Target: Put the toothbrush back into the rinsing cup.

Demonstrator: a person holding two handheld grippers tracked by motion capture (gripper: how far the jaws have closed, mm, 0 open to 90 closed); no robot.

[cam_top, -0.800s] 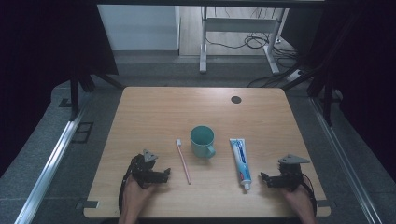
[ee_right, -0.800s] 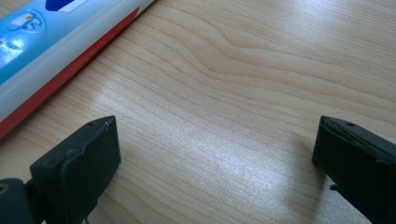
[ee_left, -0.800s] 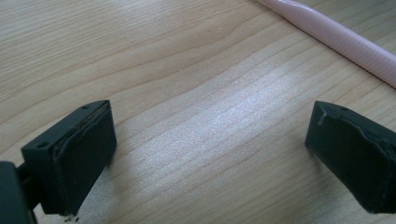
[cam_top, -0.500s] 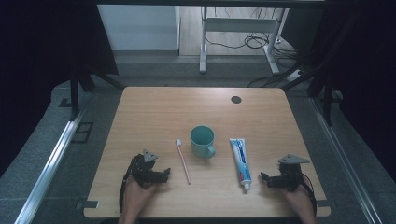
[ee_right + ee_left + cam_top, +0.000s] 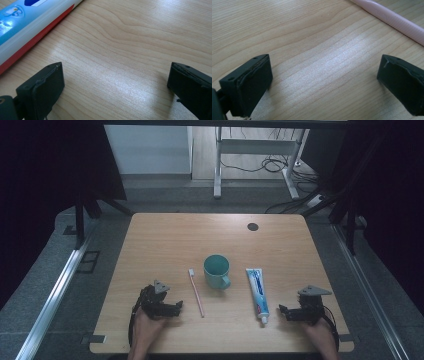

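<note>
Our fingers (image 5: 247,87) on both grippers stand wide, empty; nothing has moved lately, so toothbrush (image 5: 196,292) and toothpaste tube (image 5: 257,290) await us.

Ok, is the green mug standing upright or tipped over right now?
Upright. In the high view the mug stands on its base on the table, round mouth facing up, handle toward the person. Its contents cannot be told.

Toothpaste tube (image 5: 258,292) right of centre in the high view, blue and white print too small to read, same tube (image 5: 30,27) at upper left in the right gripper view, lettering blurred, no legible text
</note>
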